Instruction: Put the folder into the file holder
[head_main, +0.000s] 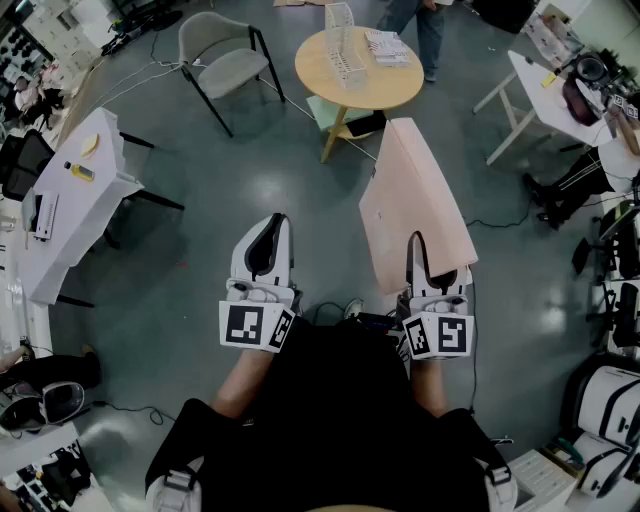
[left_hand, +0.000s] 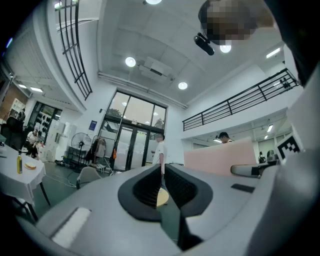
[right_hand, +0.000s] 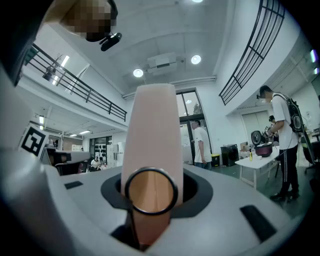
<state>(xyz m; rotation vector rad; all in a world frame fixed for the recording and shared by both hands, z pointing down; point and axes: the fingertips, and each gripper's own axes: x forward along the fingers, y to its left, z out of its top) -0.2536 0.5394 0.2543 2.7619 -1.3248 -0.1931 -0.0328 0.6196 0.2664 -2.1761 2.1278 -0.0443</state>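
On round table (head_main: 318, 78), one file holder (head_main: 342, 45); one folder (head_main: 410, 195) gripped in right gripper (head_main: 420, 248) fingers; left gripper (head_main: 270, 228) fingers closed, empty.

We stand on a glossy dark grey-green floor (head_main: 190, 280). A round wooden worktop (head_main: 325, 65) sits ahead with a grey chair (head_main: 225, 60) to its left. White tables (head_main: 85, 170) line the floor's left and right edges. Round ceiling lights (left_hand: 130, 61) shine above tall glass doors (left_hand: 132, 140) and a railed balcony (left_hand: 240, 102).
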